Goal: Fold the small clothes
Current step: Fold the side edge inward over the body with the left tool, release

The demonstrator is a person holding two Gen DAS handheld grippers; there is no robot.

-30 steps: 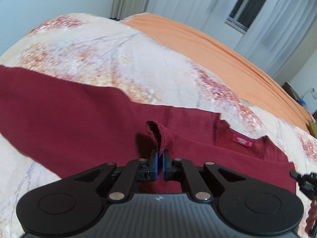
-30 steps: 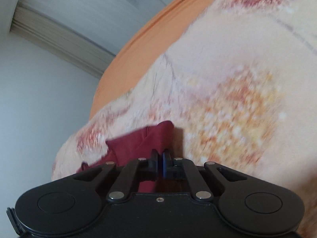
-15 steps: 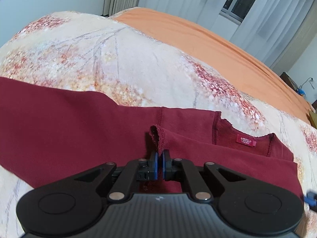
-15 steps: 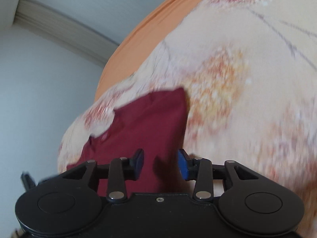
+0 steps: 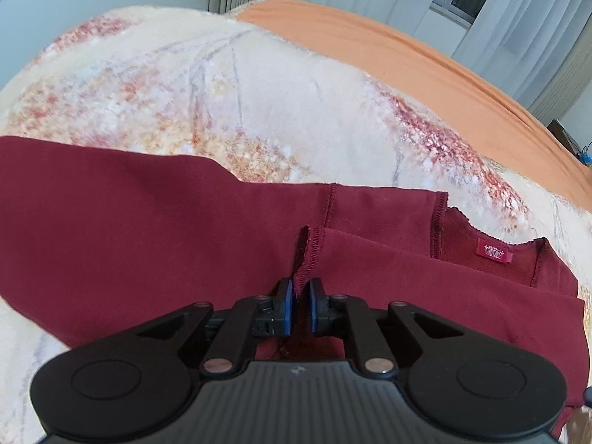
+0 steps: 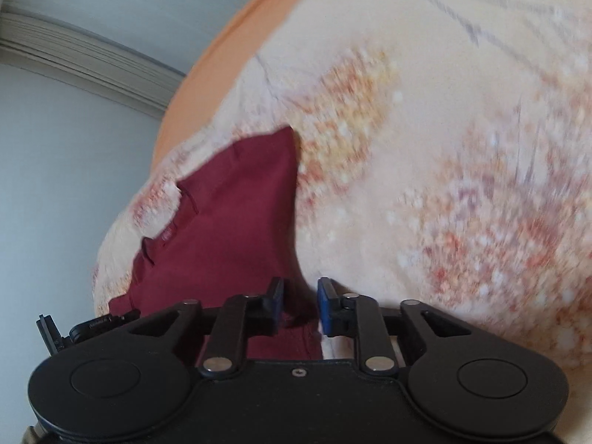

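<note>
Dark red shirt (image 5: 148, 229) cut off at the left edge in the left wrist view — lower part hidden under the black body of the left tool (image 5: 299, 305). Words on the little red label (image 5: 494, 252) too small to read. In the right wrist view, flowery blanket (image 6: 462, 185) smeared and blurry. Bottom of the shirt (image 6: 236, 222) hidden behind the right tool (image 6: 300, 305). Label there just a tiny speck — unreadable.
</note>
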